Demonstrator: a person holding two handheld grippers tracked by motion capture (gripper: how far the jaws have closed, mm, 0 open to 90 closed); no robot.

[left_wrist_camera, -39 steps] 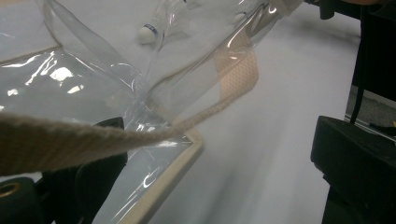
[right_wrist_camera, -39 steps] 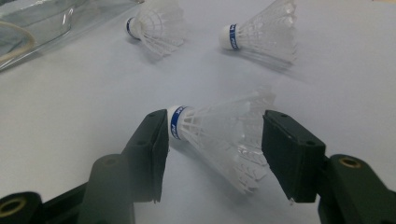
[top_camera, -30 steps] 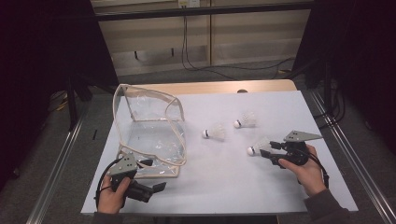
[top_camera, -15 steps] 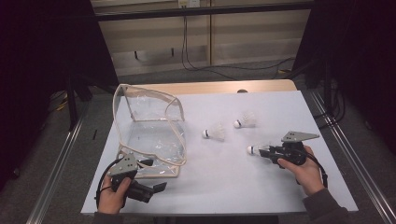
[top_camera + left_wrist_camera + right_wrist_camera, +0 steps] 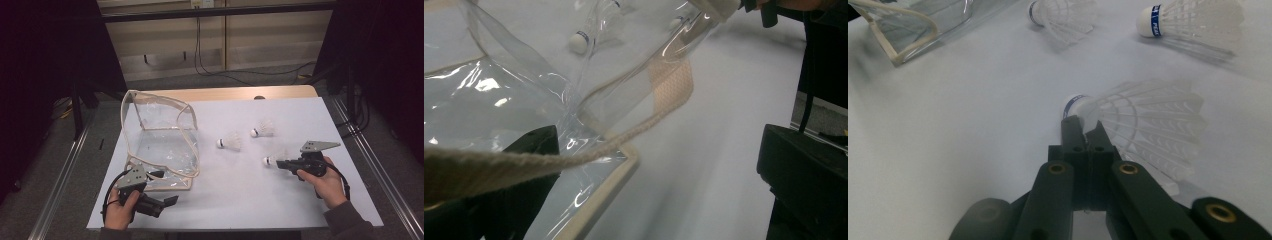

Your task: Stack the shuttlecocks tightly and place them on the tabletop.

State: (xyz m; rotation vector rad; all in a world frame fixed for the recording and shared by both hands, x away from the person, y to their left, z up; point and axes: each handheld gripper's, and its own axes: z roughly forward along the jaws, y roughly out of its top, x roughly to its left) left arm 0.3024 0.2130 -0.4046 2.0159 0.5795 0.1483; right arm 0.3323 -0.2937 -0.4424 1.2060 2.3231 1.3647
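My right gripper (image 5: 280, 163) lies low on the white table (image 5: 240, 200), right of the middle. Its jaws have just been closing and are now shut on a white shuttlecock (image 5: 1148, 125), pinching it just behind the cork where the feathers begin (image 5: 272, 159). Two more shuttlecocks lie loose beyond it, one (image 5: 229, 143) to the left and one (image 5: 262, 129) farther back. A clear plastic bag (image 5: 160, 135) with cream trim stands open at the left. My left gripper (image 5: 170, 200) rests at the bag's near corner, jaws wide apart, and the bag's cream strap (image 5: 639, 127) crosses in front of them.
The two loose shuttlecocks (image 5: 1063, 17) (image 5: 1193, 22) lie close ahead of my right gripper (image 5: 1083, 127). The table's near edge runs just below both hands. Metal rails flank the table on both sides, and cables hang at the back wall.
The right gripper's jaws have come together on the nearest shuttlecock. Neither hand has shifted, and the bag and the other shuttlecocks lie as before.
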